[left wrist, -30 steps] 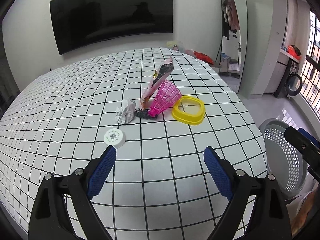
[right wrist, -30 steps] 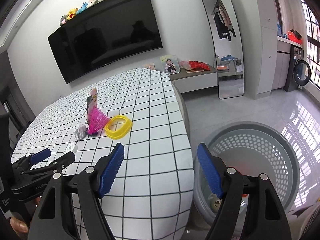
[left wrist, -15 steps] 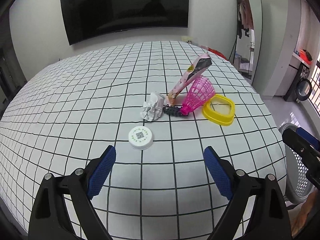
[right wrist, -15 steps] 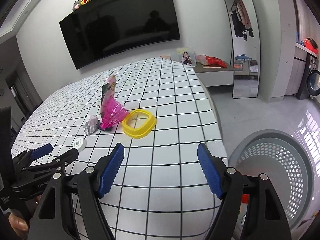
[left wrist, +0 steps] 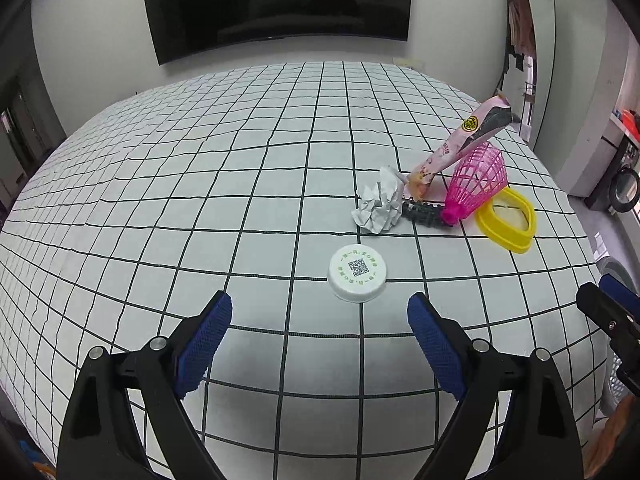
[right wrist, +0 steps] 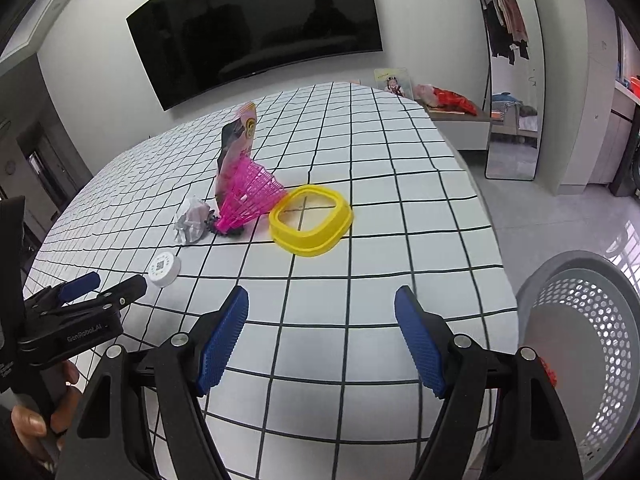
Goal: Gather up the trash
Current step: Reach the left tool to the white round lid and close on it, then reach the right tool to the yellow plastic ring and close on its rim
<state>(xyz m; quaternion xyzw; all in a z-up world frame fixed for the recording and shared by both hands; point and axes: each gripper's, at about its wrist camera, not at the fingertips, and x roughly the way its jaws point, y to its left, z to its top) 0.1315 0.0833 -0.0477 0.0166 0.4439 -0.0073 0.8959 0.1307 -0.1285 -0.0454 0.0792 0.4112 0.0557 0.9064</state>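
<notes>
Trash is lying bunched right of centre in the left wrist view, likely for easy picking: one white cap (left wrist: 357, 273), one crumpled paper (left wrist: 378, 206), one pink wrapper (left wrist: 460, 142), one pink shuttlecock (left wrist: 476, 182), one yellow ring (left wrist: 506, 220). Left gripper (left wrist: 318, 342) and right gripper (right wrist: 321, 338) are hovering spread apart, both holding nothing; one grey basket (right wrist: 588, 344) is waiting at lower right.
</notes>
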